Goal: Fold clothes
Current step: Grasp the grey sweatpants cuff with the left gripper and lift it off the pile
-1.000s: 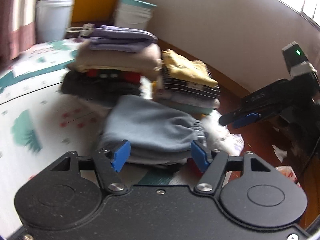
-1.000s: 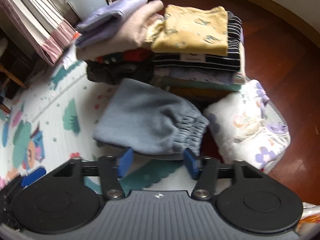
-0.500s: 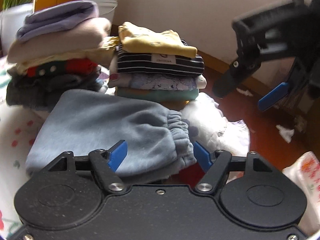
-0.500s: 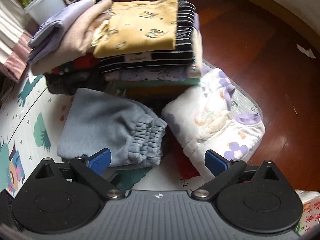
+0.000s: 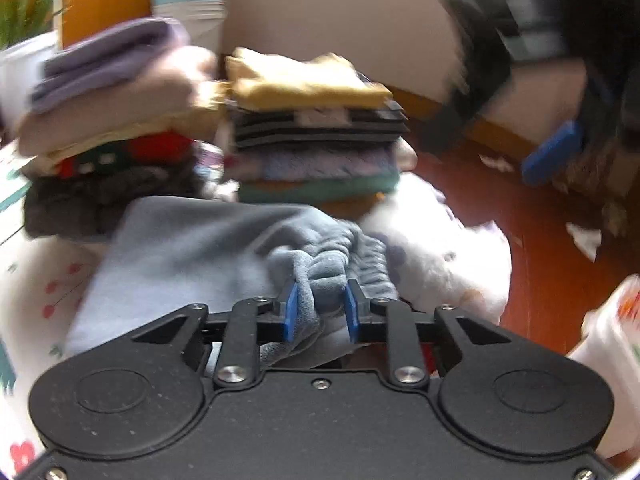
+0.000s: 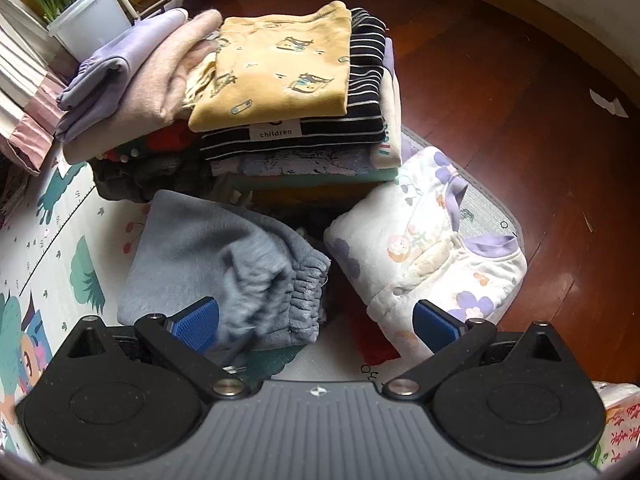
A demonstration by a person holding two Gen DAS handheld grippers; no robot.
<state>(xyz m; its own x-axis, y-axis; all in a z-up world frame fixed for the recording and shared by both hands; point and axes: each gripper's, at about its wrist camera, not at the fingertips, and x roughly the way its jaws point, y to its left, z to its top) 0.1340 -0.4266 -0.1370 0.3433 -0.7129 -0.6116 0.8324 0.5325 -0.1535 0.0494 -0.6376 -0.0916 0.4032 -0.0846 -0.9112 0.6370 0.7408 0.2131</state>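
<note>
The left gripper [image 5: 319,312] has been closed onto the elastic waistband of the grey-blue trousers [image 5: 192,248], which was bunched up; the right gripper [image 6: 316,326] was spread wider.

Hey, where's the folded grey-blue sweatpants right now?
The grey-blue sweatpants lie on the play mat, in front of the clothes stacks, left of the floral garment; the left gripper pinches their waistband.

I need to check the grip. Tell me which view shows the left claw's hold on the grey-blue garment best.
The left wrist view. There the left claw is shut on the elastic edge of the grey-blue garment, with cloth bunched between its blue pads. The right wrist view shows the whole garment from above under the open right claw, not the pinch.
</note>
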